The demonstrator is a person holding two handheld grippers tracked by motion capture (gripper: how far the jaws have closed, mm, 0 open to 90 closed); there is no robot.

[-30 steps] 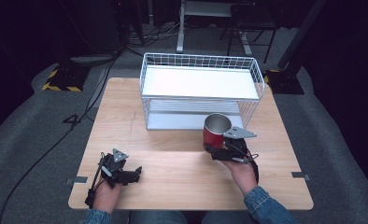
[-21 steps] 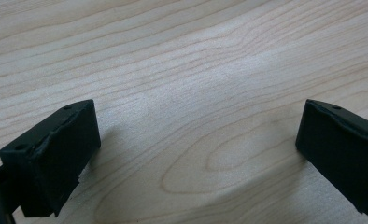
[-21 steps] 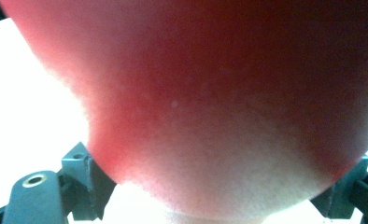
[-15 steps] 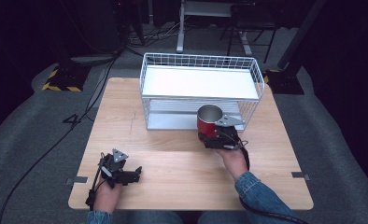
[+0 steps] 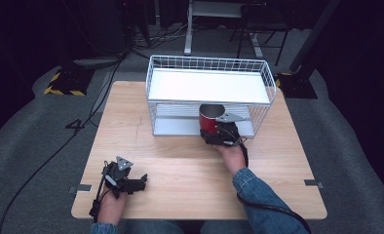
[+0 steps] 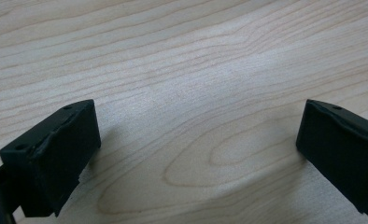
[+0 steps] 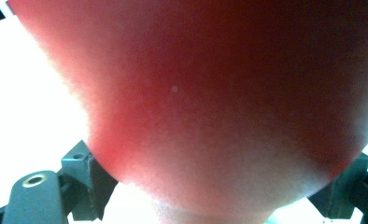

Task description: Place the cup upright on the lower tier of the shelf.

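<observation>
Right gripper [image 5: 218,127]: jaws clamped on either side of a red cylindrical metal can [image 5: 210,118], open top, smooth wall, held at the front opening of the white wire rack [image 5: 161,68], under its flat white shelf. Left gripper [image 6: 198,154]: jaws spread wide, nothing between, low over the pale wood-grain table [image 6: 182,56].

A dark mark shaped like the numeral "4" stands on the grey floor [image 5: 44,146] just left of the wooden surface [image 5: 180,165]. Nothing else is legible: the red cup [image 5: 209,123] shows no readable label.
</observation>
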